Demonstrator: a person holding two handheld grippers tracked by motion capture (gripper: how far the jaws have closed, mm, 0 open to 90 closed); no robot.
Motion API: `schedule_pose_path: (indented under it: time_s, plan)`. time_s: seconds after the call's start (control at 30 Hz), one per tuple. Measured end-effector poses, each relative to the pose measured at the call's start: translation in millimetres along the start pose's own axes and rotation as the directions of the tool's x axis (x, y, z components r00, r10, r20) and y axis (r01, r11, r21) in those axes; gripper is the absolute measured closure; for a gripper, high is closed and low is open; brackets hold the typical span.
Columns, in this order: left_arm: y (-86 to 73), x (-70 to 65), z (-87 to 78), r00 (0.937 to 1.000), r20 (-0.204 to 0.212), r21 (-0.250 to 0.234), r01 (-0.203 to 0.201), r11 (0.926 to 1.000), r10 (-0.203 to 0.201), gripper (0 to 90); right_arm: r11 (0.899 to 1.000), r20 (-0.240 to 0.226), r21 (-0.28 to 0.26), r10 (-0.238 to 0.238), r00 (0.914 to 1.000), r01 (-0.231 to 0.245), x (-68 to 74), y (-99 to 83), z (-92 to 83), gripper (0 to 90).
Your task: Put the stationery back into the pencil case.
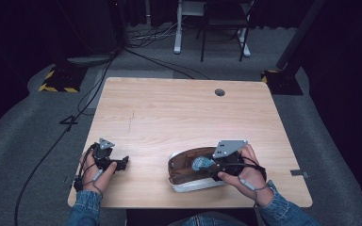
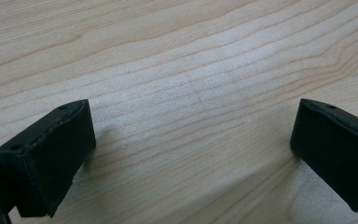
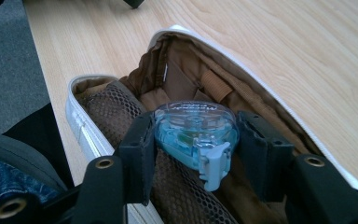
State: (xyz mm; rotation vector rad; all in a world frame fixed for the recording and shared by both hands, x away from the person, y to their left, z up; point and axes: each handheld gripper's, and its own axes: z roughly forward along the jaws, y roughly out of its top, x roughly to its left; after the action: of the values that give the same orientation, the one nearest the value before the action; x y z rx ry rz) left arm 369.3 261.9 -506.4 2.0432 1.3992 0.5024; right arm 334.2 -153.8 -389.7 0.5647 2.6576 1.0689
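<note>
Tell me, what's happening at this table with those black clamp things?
A person holds a gripper in each hand. The right gripper is clamped on a small blue correction-tape dispenser, holding it over an open white pouch with a brown lining. The left gripper is open and empty, low over the bare wooden table.

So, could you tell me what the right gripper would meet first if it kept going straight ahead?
Probably the brown fabric lining inside the open white pouch, though depth is unclear.
</note>
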Motion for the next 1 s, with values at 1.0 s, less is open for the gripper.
schedule_pose_path:
  time_s: [1.0]
  plan:
    - [0.0, 0.0, 0.0, 1.0000, 0.000, 0.000, 0.000, 1.0000, 0.000, 0.1, 0.998, -0.060, 0.051, 0.039, 0.9974, -0.036, -3.5, -7.3, 31.5, 38.0]
